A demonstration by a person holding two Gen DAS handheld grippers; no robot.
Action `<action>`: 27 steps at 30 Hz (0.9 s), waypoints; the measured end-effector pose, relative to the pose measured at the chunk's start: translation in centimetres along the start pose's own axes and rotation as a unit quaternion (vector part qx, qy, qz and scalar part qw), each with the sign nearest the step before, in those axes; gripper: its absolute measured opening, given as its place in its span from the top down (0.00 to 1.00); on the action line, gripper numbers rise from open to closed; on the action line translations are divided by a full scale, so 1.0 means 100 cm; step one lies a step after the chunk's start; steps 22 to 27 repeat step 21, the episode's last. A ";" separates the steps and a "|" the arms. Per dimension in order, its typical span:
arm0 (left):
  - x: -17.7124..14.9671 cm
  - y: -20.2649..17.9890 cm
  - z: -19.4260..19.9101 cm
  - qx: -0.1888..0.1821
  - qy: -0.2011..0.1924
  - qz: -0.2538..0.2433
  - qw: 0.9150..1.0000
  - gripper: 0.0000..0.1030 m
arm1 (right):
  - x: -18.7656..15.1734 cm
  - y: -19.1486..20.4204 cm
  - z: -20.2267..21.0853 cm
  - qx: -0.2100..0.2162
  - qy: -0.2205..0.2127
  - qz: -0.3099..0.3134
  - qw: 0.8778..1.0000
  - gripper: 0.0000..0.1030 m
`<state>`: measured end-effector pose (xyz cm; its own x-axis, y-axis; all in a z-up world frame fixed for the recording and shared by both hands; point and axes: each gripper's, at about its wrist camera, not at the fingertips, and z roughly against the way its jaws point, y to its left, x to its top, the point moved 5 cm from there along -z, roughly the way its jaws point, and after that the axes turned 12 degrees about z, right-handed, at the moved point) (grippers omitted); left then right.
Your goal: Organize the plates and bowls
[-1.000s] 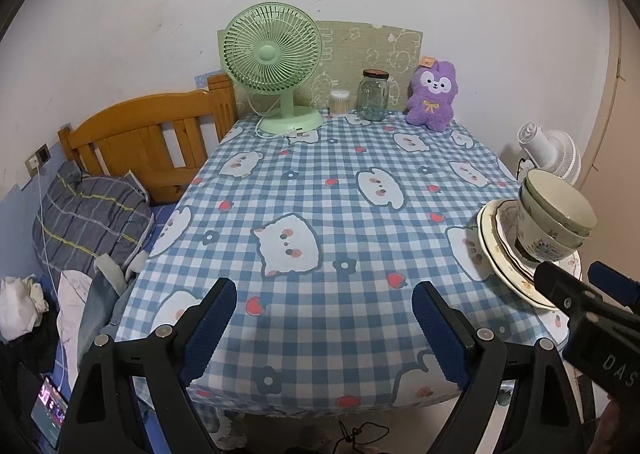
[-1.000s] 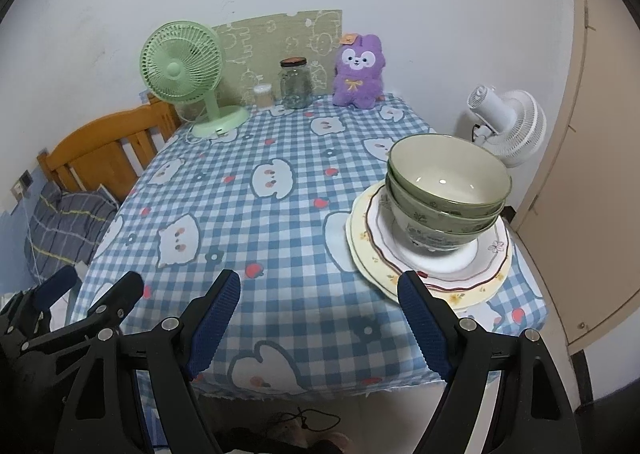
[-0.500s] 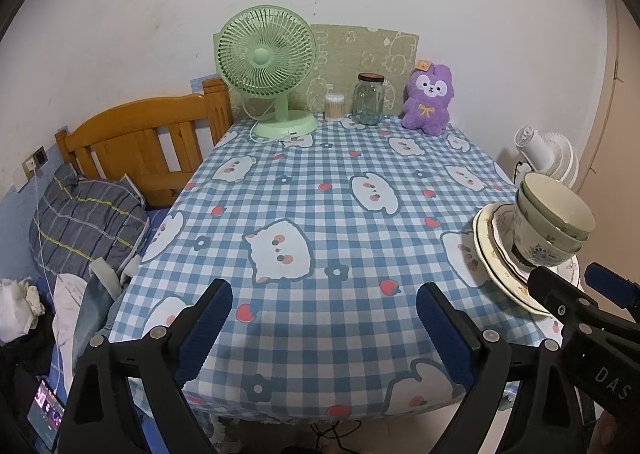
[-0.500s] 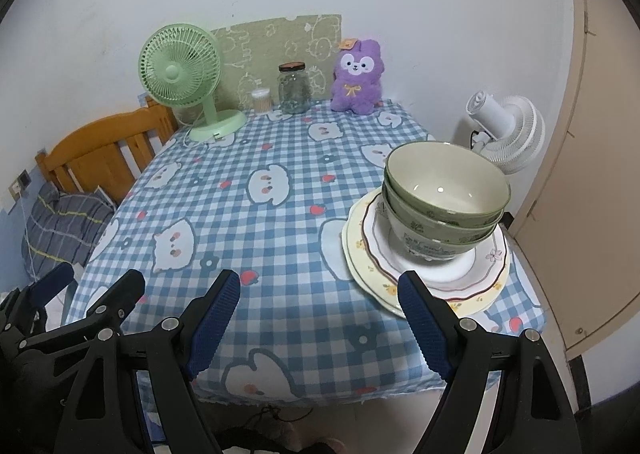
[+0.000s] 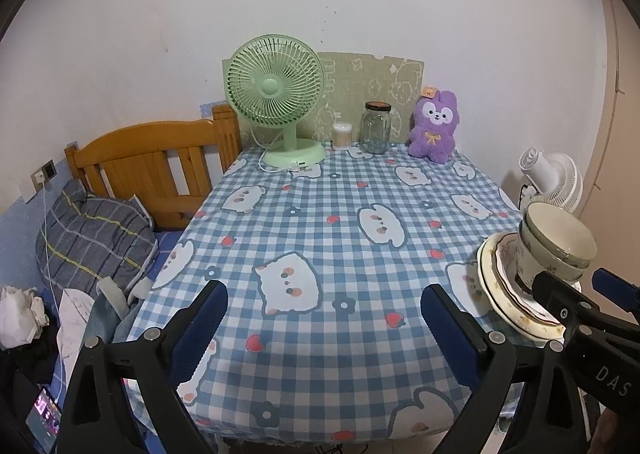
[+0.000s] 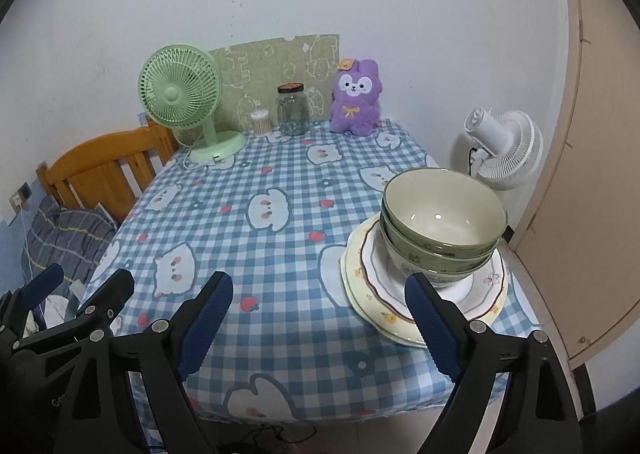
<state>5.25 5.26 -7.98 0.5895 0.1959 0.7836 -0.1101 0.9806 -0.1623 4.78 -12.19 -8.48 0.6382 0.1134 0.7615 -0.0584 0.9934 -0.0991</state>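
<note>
Stacked green bowls (image 6: 442,222) (image 5: 556,242) sit on stacked floral plates (image 6: 368,290) (image 5: 496,286) at the right front of the checked table (image 6: 280,238) (image 5: 320,238). My right gripper (image 6: 320,318) hovers over the front edge, left of the stack; its jaws are opening with nothing between them, and its right finger (image 6: 430,318) overlaps the plates' near rim in view. My left gripper (image 5: 324,326) hangs over the front middle of the table, its jaws opening and empty. The right gripper (image 5: 584,306) shows in the left wrist view in front of the plates.
A green desk fan (image 5: 276,94) (image 6: 180,94), a small tub of cotton swabs (image 5: 342,134), a glass jar (image 5: 375,126) (image 6: 293,108) and a purple plush toy (image 5: 434,126) (image 6: 356,98) line the far edge. A wooden bed (image 5: 152,170) lies left, a white fan (image 6: 500,146) and a door right.
Both grippers have pulled back a little from the table, so the scene looks smaller. Both pairs of jaws have spread slightly wider. The bowls and plates have not moved.
</note>
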 end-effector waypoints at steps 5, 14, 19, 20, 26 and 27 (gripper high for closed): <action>0.002 -0.002 0.001 0.000 -0.007 0.003 1.000 0.03 | 0.000 -0.001 0.000 -0.001 -0.003 0.001 1.000 0.12; 0.003 -0.001 0.002 0.003 -0.010 0.003 1.000 0.02 | -0.001 -0.002 -0.001 0.000 -0.002 -0.002 1.000 0.11; 0.005 0.001 0.004 0.004 -0.013 0.006 1.000 0.01 | -0.001 -0.003 -0.001 -0.001 -0.002 -0.001 1.000 0.11; 0.005 0.002 0.004 0.004 -0.014 0.006 1.000 0.01 | -0.001 -0.003 -0.001 -0.001 -0.002 -0.002 1.000 0.11; 0.006 0.003 0.004 0.003 -0.015 0.006 1.000 0.01 | -0.001 -0.003 -0.001 -0.001 -0.002 -0.002 1.000 0.11; 0.006 0.003 0.004 0.003 -0.015 0.006 1.000 0.01 | -0.001 -0.003 -0.001 -0.001 -0.002 -0.002 1.000 0.11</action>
